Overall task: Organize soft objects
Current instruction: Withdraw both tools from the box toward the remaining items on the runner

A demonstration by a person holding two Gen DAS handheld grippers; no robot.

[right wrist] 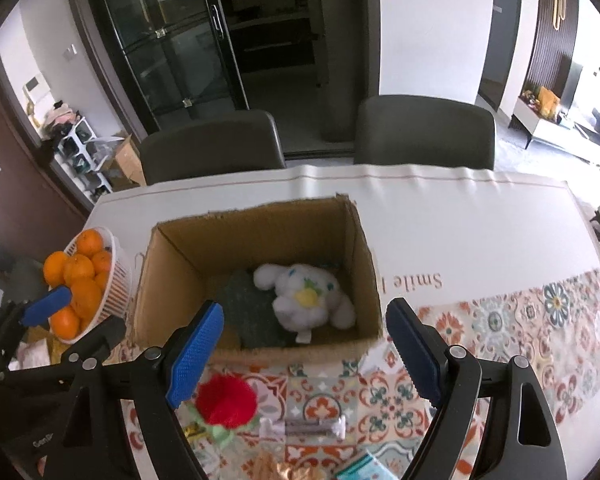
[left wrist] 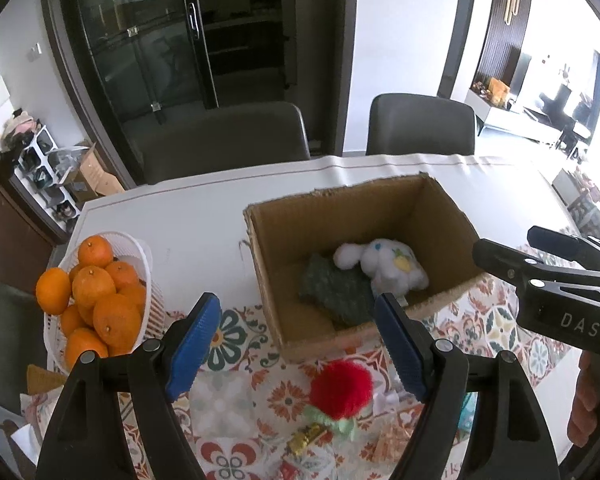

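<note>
The open brown cardboard box (left wrist: 364, 264) already holds a white plush bunny (left wrist: 384, 266) on a dark green cloth (left wrist: 336, 294). Just in front of the box lies the fluffy red pompom (left wrist: 342, 388). Both the left gripper (left wrist: 300, 344) and right gripper (right wrist: 304, 350) gape wide, empty. Best pinch the pompom's middle gently. Only the right view shows a silver wrapped bar (right wrist: 304, 426) beside it

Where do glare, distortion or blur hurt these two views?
Left wrist view: window glare washes out the table's far right; fisheye bends the doorframe. Right wrist view: milder glare at right; red pompom and the bottom edge look soft; cardboard box and white plush stay clear.
</note>
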